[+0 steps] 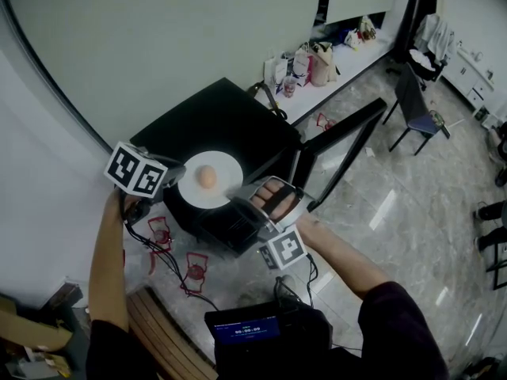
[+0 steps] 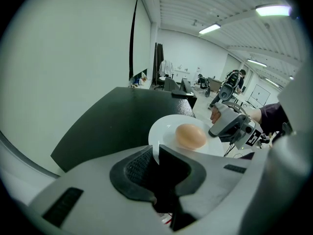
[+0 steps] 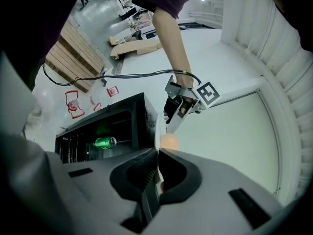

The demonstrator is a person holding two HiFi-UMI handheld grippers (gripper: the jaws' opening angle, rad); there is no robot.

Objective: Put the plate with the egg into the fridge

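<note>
- While I held both tools up, the white plate sat over the front edge of the black fridge, one tool on each side of it.
- Left gripper was pinched on the near rim of the plate. In the left gripper view the rim ran straight into the pressed-together jaws.
- Right gripper was clamped on the opposite rim. In the right gripper view I saw the plate edge-on, a thin white line going in between the pads.
- The egg lay loose near the plate's middle, a bit toward the left gripper's side, touching neither tool.
- I couldn't tell whether the plate rested on the fridge top or was lifted just off it.
- The fridge door stood swung wide open to the right of the cabinet.
- Inside the fridge a green can lay on its side on a shelf.
- So the plate was outside the fridge, up at top level and not on any shelf.
- Behind the fridge, some bags sat on a white ledge, with a dark chair well apart on the tiled floor.
- A slatted wooden bench stood low at the left, near my left arm.
</note>
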